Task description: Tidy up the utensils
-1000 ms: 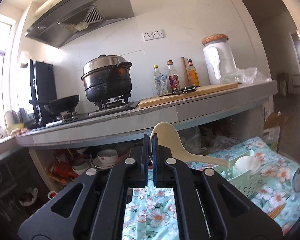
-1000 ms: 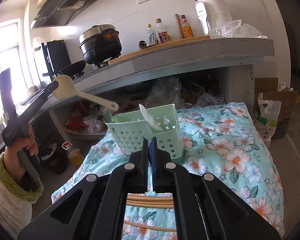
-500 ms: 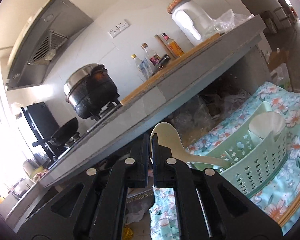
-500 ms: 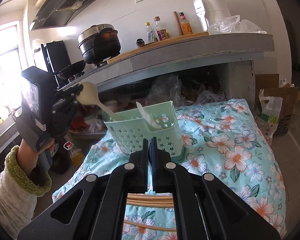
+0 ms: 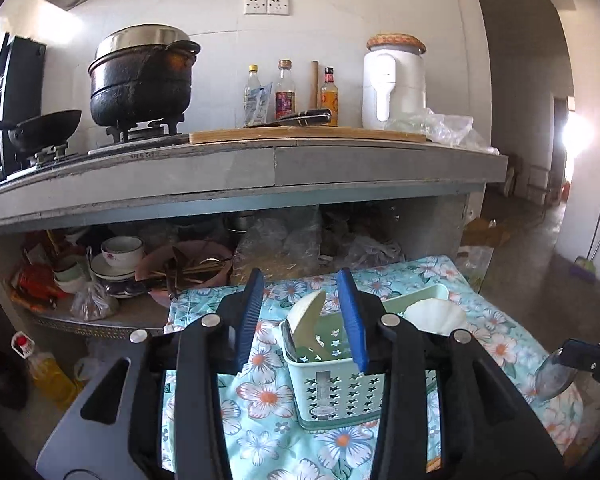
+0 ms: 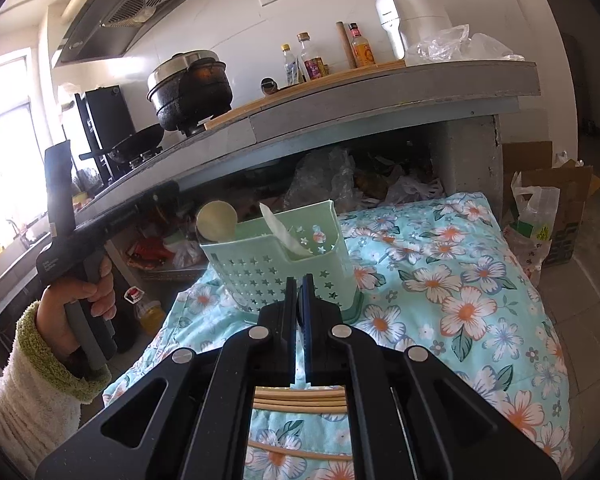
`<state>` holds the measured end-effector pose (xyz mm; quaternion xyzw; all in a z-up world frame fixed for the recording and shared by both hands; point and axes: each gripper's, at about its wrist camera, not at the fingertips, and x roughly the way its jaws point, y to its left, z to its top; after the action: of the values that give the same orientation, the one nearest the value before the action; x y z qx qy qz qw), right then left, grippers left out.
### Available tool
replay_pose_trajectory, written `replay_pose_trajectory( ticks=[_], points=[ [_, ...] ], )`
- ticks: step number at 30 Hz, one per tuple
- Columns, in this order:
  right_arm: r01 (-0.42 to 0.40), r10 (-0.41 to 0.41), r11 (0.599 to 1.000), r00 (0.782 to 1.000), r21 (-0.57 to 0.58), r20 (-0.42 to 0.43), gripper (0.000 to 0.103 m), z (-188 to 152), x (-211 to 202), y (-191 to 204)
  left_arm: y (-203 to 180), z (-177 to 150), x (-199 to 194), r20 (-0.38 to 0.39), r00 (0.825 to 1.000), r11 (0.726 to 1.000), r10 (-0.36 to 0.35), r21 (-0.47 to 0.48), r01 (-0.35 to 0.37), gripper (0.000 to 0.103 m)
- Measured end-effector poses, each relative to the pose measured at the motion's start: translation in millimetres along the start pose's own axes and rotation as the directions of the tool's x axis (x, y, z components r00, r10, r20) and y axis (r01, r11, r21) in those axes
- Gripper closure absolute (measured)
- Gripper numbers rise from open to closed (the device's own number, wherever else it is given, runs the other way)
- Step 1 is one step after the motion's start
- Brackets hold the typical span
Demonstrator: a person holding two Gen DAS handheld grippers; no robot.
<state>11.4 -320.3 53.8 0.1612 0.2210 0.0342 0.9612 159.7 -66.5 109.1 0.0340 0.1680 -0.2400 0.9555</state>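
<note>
Left wrist view: the left gripper [image 5: 302, 316] hovers just above the near-left end of a pale green utensil caddy [image 5: 336, 392] that stands on a floral cloth [image 5: 260, 404]. Its blue-padded fingers [image 5: 247, 316] are apart and opening, pressing on nothing; the cream rice paddle [image 5: 306, 320] stands between them in the caddy's left compartment, handle down, free of both pads. A white scallop-shaped scoop [image 5: 434, 316] leans in the right compartment. A small oval label on the caddy's near wall is too blurred to read.

Right wrist view: the right gripper [image 6: 298, 300] points at the caddy [image 6: 276, 276] from the near side, fingers together and, as far as this view shows, empty. Bamboo chopsticks [image 6: 300, 400] lie on the cloth beneath it. At left, a hand [image 6: 76, 300] in a fleecy sleeve [image 6: 32, 384] holds the left gripper's handle. On the far counter [image 6: 380, 108] stand bottles [image 6: 312, 62] whose labels are illegible, and a white jug [image 6: 412, 12].
</note>
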Motion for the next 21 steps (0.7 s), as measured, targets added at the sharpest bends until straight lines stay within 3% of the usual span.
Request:
replay_pose_trajectory(
  ticks=[6,13,17,21],
  points=[
    [-0.060,0.059,0.998,0.998,0.037,0.019,0.100,15,-7,-7,16,-23,-23,0.004,1.000,0.995,-0.016,-0.099,0.017,0.065],
    [-0.173,0.167,0.984,0.981,0.053,0.096,0.100,59,-17,-12,30,-64,-44,-0.036,0.999,0.983,-0.019,-0.182,0.013,0.065],
    [-0.262,0.251,0.964,0.954,0.044,0.163,0.100,93,-20,-10,37,-82,-50,-0.067,0.997,0.978,-0.023,-0.210,0.008,0.065],
    [-0.372,0.353,0.926,0.913,0.062,0.205,0.100,125,-11,-11,44,-98,-57,-0.081,0.996,0.972,-0.026,-0.236,0.006,0.065]
  ],
)
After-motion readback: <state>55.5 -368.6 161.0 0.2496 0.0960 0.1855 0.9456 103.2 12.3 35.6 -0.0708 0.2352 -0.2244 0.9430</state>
